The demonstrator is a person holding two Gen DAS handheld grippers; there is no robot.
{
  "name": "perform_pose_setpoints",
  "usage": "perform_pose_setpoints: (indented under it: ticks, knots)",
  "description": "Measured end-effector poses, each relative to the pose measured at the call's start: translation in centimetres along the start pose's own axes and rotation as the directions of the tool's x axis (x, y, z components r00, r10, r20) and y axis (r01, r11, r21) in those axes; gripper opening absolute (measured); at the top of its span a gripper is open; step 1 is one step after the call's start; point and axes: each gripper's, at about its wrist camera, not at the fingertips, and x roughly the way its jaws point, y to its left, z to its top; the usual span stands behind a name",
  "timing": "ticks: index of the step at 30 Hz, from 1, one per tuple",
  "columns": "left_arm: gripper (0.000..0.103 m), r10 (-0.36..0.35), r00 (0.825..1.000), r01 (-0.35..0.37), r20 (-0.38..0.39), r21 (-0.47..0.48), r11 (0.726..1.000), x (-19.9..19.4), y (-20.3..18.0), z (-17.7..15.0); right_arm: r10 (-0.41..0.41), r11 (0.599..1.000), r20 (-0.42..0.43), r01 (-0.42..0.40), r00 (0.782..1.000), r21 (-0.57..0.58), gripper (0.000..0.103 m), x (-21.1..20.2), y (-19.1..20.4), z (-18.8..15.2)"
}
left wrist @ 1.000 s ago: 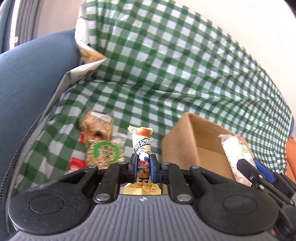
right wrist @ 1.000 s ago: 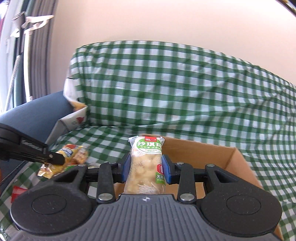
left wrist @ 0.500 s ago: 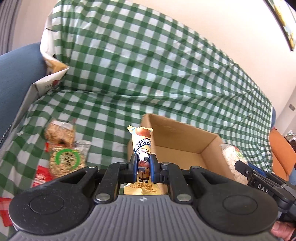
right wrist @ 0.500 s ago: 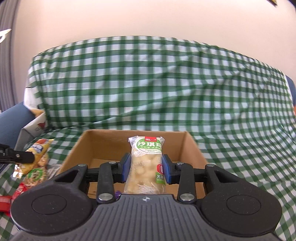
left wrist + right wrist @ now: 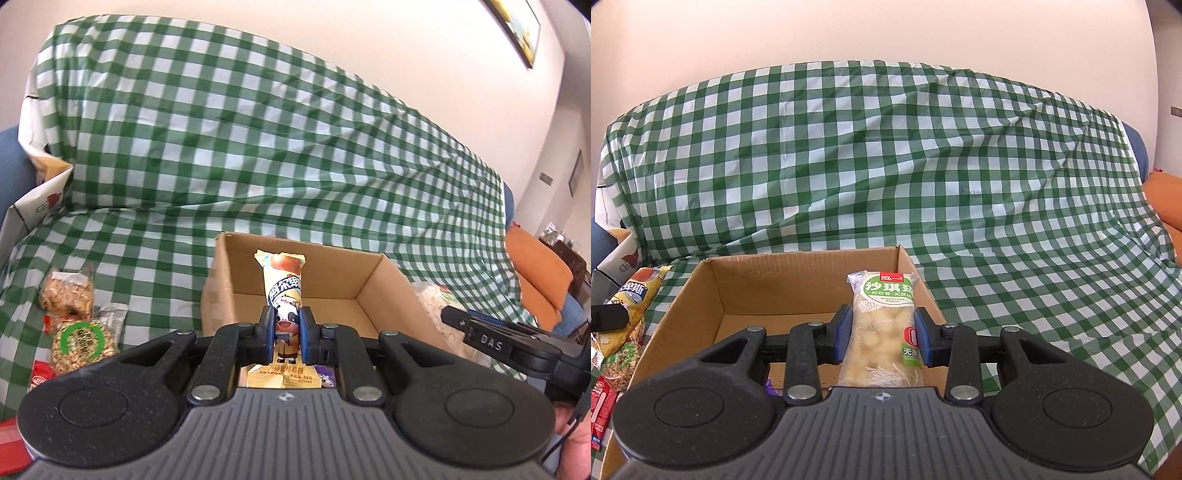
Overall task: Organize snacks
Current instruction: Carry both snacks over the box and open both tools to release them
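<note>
Left gripper (image 5: 287,334) clamped on yellow candy packet (image 5: 285,295), right gripper (image 5: 882,334) on green-labelled cake (image 5: 882,325), above cardboard box (image 5: 701,295); apparently next: lowering, releasing inside.

One cardboard box (image 5: 809,291), two held snack packets (image 5: 284,291) (image 5: 882,325).

Grn/wht check cloth (image 5: 923,166); brown box (image 5: 798,277).

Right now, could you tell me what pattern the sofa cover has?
Green and white checks on the sofa cover, clearest in the right wrist view.
</note>
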Motion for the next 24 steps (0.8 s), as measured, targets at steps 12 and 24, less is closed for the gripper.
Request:
perform_pose_setpoints:
  ticks: [12, 24]
  knots:
    - [0.014, -0.047, 0.999, 0.047, -0.005, 0.024, 0.999, 0.1, -0.9, -0.1, 0.003, 0.999, 0.009, -0.003, 1.0, -0.034, 0.037, -0.3, 0.7, 0.2]
    - [0.026, -0.094, 0.995, 0.094, -0.031, 0.01, 0.995, 0.6, -1.1, -0.1, -0.011, 0.998, -0.018, 0.01, 1.0, -0.062, 0.059, 0.4, 0.4, 0.5]
